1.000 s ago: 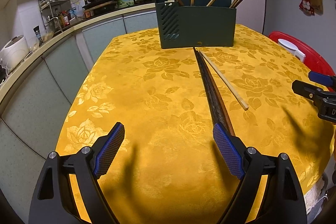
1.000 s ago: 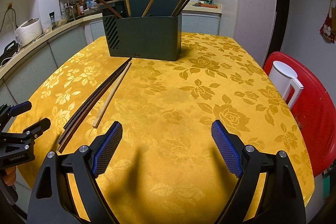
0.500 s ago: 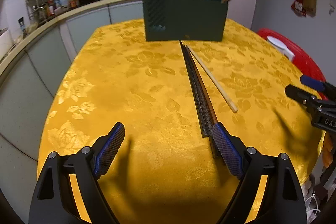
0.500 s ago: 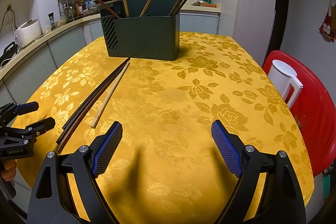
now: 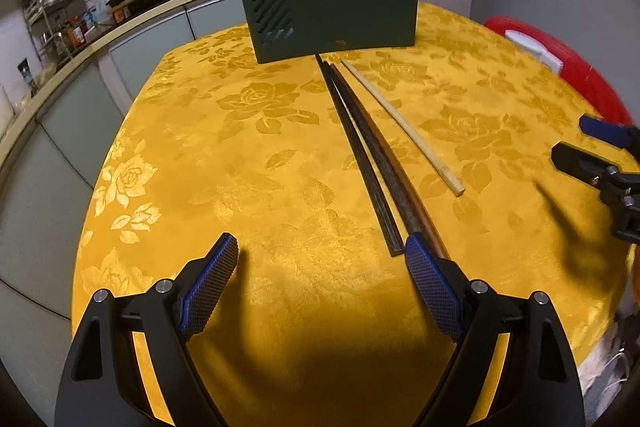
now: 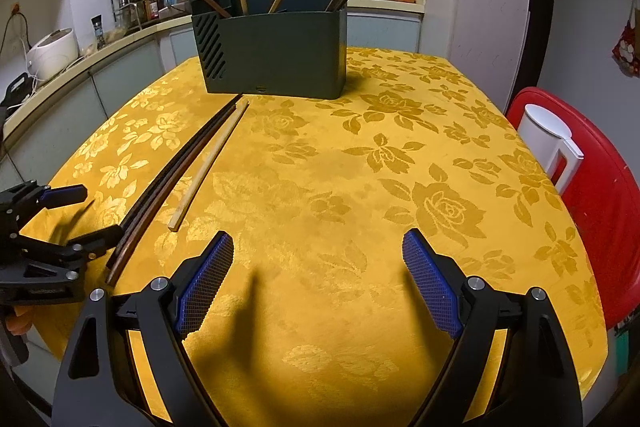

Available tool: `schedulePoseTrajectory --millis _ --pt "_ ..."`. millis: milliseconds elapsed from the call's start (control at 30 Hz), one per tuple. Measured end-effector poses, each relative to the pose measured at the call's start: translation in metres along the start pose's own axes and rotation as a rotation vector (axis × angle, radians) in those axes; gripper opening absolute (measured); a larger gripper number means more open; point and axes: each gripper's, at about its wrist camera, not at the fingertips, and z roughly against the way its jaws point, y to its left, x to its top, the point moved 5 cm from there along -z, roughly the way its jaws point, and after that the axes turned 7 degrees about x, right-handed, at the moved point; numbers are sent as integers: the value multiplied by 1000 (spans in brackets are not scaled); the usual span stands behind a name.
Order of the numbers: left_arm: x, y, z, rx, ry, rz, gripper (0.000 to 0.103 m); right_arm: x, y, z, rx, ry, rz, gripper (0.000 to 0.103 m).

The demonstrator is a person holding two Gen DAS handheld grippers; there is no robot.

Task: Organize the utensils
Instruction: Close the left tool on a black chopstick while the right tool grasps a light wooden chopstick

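A dark green utensil holder [image 5: 332, 11] [image 6: 276, 55] stands at the far side of the yellow table [image 5: 248, 187], with several chopsticks upright in it. In front of it lie a pair of dark chopsticks [image 5: 360, 151] [image 6: 168, 183] and one pale bamboo chopstick [image 5: 404, 127] [image 6: 212, 163]. My left gripper [image 5: 320, 255] [image 6: 80, 217] is open and low over the cloth; its right finger sits at the dark chopsticks' near ends. My right gripper [image 6: 318, 247] [image 5: 588, 147] is open and empty over bare cloth, right of the chopsticks.
A red chair [image 6: 592, 195] with a white jug [image 6: 548, 147] on it stands at the table's right edge. A kitchen counter [image 6: 80, 67] with a rice cooker [image 6: 52, 51] and a shelf rack runs along the left and back.
My left gripper has moved forward and lower and rolled slightly, so the dark chopsticks' near ends now lie beside its right finger. The right gripper has stayed put.
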Motion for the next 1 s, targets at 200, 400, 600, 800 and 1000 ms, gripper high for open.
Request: schedulePoseTrajectory --millis 200,400,600,800,1000 --pt "2 17 -4 55 17 44 82 1 -2 1 -3 -9 -1 84" --pt "3 27 -4 16 15 108 66 2 4 -1 14 0 19 84" --pt "5 17 -7 -34 -1 103 47 6 34 -8 72 -4 86 84" --pt "7 26 -10 -15 2 136 25 6 65 -30 134 48 142 69" --pt "7 21 -8 -54 -9 138 25 11 88 -48 163 92 184 51"
